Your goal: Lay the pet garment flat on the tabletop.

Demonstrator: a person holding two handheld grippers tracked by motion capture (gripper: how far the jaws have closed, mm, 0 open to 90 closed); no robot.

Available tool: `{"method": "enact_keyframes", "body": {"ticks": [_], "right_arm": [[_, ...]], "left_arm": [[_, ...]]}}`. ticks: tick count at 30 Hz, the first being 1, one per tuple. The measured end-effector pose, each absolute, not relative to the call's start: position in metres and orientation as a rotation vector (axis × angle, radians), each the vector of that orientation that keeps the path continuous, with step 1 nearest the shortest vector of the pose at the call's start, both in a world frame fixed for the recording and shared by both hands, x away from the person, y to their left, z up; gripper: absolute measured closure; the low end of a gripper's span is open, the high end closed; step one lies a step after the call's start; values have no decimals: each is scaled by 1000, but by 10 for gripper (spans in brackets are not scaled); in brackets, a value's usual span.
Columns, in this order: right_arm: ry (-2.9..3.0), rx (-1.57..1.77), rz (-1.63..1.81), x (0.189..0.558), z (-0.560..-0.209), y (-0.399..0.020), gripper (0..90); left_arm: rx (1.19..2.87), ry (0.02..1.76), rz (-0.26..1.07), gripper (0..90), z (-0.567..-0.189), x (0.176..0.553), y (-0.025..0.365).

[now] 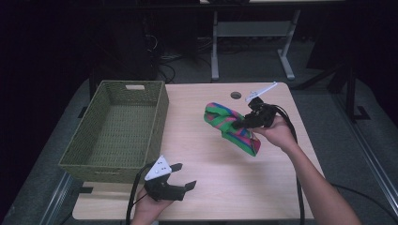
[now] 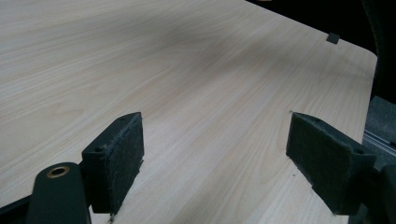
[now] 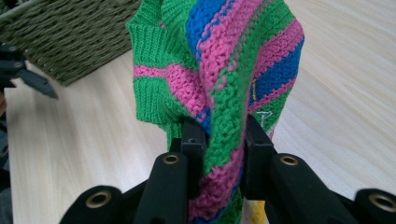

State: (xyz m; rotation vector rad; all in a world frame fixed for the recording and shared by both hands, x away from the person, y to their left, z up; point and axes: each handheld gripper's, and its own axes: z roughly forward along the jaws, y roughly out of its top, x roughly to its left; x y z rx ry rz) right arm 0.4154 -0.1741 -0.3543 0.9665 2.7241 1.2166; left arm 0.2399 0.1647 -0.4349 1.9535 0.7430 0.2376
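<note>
The right gripper [image 1: 245,123] pinches a green, pink and blue striped knitted cloth [image 1: 228,126] between its black jaws, holding it above the middle of the pale wooden table [image 1: 220,183]. The left gripper [image 1: 180,178], jaws spread and empty, hovers near the table's front edge beside the green woven basket [image 1: 117,126].

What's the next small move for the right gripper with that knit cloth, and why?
Probably carry it left toward the basket. The right gripper is shut on the striped knit cloth, which hangs bunched above the table, while the basket stands open with nothing in it. The left gripper rests open near the front edge.
</note>
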Motion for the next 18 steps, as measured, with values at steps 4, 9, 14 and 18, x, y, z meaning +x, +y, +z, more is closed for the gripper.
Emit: {"method": "enact_keyframes", "body": {"ticks": [4,9,14,18], "right_arm": [[2729,927,1228,406,-353,-172,749],[2747,896,1222,398,-357,-170,748],[2756,869,1241,388,-357,-167,748],[2759,843,1243,381,-358,-164,748]], "left_arm": [[1953,743,237,188,-434,240,165],[1944,738,239,187,-434,239,166],[1939,741,238,187,-434,239,166],[1943,736,243,187,-433,239,166]]}}
